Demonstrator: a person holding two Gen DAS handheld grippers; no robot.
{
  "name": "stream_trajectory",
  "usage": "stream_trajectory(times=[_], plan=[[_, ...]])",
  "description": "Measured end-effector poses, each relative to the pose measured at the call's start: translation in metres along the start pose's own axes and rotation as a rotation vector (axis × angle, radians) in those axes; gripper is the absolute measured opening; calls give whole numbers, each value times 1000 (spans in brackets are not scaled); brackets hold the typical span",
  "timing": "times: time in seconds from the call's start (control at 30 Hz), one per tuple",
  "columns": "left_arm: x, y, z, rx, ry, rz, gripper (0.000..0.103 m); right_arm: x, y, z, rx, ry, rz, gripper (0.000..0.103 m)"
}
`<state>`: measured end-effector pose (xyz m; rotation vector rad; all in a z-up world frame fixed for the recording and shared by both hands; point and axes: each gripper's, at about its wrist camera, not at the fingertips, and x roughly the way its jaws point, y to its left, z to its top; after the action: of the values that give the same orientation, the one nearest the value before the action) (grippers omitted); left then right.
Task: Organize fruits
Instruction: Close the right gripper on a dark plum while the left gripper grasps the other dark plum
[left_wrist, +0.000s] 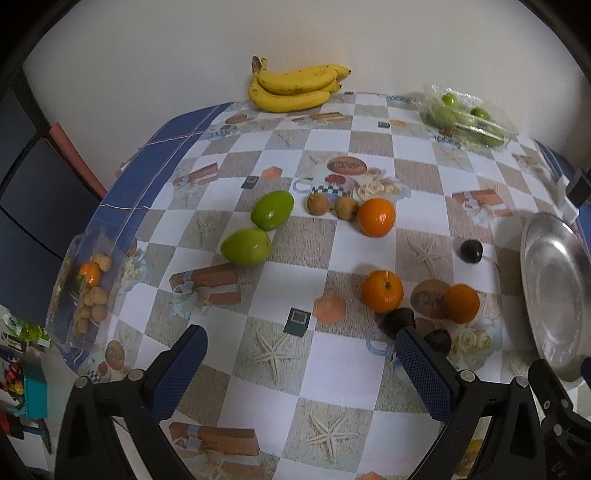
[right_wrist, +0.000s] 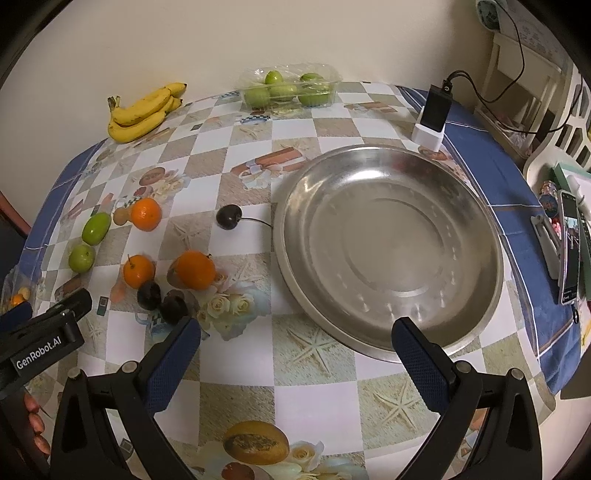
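Hovering above the counter, left claw gaping wide with nothing between its blue pads. Also gaping wide and holding nothing, right claw, hanging just before the near rim of the steel plate. Lying loose on the checked cloth: three oranges, two green fruits, two brown kiwis, dark plums beside the nearest oranges, one dark cherry resting just left of the plate. Sitting at the far edge by the wall, bananas and a clear tray of green fruit.
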<state>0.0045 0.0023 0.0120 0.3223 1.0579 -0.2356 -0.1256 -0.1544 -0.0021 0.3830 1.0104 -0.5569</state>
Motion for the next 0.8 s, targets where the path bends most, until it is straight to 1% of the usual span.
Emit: stream_trajectory(times=[0.1,0.3,0.4,0.57,0.67,0.8], plan=[[1,3,4,-24,-1,-23,103,1,2,4,3,-7,16,103],[9,9,12,-77,13,-68,103,11,9,11,13,13,53,103],[14,12,15,-97,25,-77,103,17,17,15,2,23,74,103],[23,16,21,-137,40,-111,103,27,35,19,-47,48,100,103],[25,17,24,-147,44,-132,103,33,45,19,-75,70,129,103],[29,15,30,-149,46,-139,103,40,57,18,-119,93,153,103]])
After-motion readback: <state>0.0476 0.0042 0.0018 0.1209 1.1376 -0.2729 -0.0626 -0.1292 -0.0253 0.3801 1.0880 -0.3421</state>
